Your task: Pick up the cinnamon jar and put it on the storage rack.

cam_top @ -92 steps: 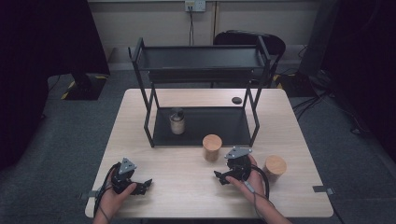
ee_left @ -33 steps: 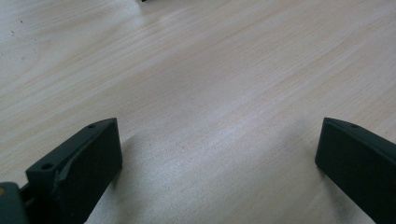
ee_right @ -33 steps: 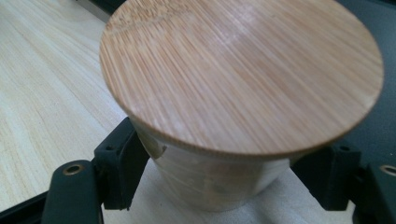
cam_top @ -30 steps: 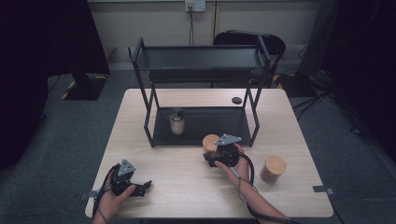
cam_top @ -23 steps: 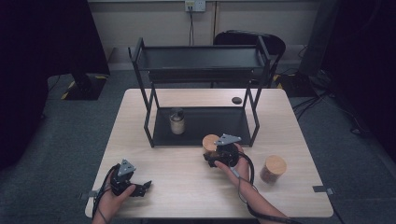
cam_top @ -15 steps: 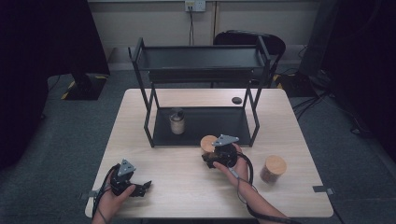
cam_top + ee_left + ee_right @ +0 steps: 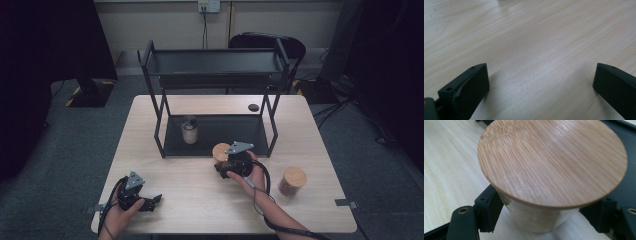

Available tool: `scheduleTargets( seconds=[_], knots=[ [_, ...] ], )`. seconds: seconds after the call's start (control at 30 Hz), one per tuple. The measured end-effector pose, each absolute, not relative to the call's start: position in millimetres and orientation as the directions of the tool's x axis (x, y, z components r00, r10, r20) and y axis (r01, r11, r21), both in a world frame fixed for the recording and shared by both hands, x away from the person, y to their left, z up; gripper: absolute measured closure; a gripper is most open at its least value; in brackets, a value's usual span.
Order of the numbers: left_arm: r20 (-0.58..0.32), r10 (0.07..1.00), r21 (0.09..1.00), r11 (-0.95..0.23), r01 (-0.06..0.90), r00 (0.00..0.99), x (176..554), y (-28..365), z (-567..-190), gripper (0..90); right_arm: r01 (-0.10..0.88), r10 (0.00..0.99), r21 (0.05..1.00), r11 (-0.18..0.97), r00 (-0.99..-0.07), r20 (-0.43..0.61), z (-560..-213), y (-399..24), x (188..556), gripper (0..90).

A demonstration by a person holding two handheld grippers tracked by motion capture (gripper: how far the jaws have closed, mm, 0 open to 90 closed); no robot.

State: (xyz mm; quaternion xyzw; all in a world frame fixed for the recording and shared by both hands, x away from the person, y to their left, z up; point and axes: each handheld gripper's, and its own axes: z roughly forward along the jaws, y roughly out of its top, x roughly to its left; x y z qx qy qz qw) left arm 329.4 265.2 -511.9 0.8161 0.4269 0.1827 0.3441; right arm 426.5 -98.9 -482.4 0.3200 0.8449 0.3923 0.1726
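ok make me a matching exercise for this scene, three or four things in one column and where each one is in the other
Things
1. jar with bamboo lid
2. second bamboo-lidded jar
3. small dark-lidded jar
4. left gripper

Places
A. on the rack's bottom shelf
B. alone on the table's right side
C. between the right gripper's fingers
D. near the table's front left corner, fingers wide apart

Pairs: 1-C, 2-B, 3-A, 4-D

Both black handheld grippers, left [image 7: 150, 201] and right [image 7: 222, 167], are carrying grey three-cornered plates, screw-holed black jaws and trailing black cables.
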Motion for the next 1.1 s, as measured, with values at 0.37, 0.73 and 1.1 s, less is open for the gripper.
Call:
scheduleTargets(
  seconds=[0.37, 0.73, 1.1],
  knots=[
    [0.004, 0.821, 0.718, -0.4, 0.57, 0.57, 329, 266, -512, 0.1, 0.399, 0.669, 0.773, 0.494, -0.742, -0.044, -477, -97, 429, 25.1],
    [0.004, 0.823, 0.718, -0.398, 0.571, 0.569, 328, 266, -512, 0.1, 0.4, 0.662, 0.774, 0.491, -0.749, -0.033, -474, -93, 434, 25.1],
    [0.003, 0.823, 0.718, -0.398, 0.571, 0.569, 328, 266, -512, 0.1, 0.398, 0.661, 0.775, 0.491, -0.749, -0.034, -468, -90, 439, 25.1]
  ],
)
